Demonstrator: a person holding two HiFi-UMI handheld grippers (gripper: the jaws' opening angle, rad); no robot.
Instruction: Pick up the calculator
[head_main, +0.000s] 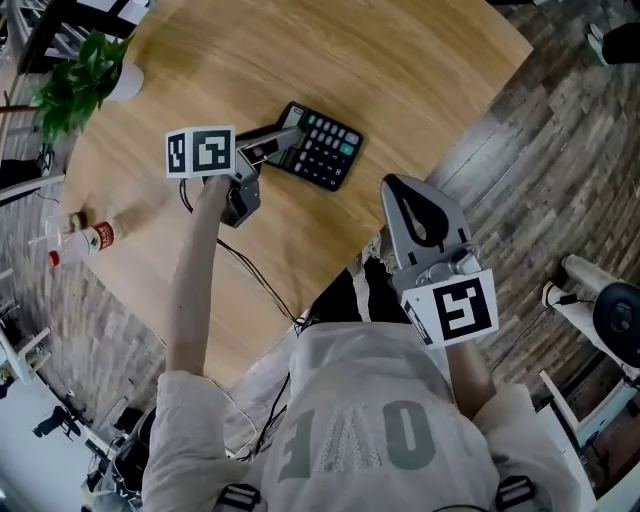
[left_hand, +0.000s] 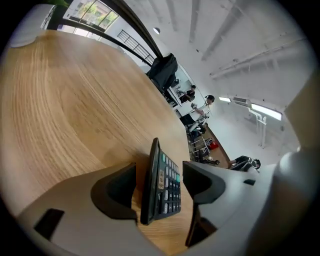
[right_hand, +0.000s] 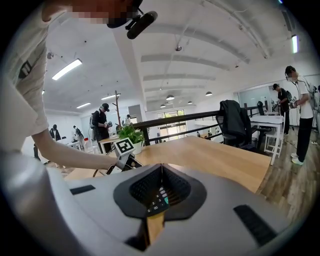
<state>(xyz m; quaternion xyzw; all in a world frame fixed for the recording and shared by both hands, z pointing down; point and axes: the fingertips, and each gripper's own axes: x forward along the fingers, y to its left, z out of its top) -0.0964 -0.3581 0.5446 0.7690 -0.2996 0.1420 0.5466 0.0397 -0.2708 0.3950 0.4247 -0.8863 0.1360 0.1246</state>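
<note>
Holds right hand-held gripper (head_main: 402, 190) shut and empty beside the counter (head_main: 400, 70), straddles the calculator (head_main: 325, 150) with parted, non-gripping jaws of left hand-held gripper (left_hand: 159, 172), seemingly with clamping and lifting undone.

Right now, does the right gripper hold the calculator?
No, the calculator lies between the left gripper's jaws, far from the right gripper.

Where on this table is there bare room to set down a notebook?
Bare wood lies beyond the calculator, up to the table rim, and between plant and calculator. It is crowded around the left gripper and cable; a bottle lies left.
</note>
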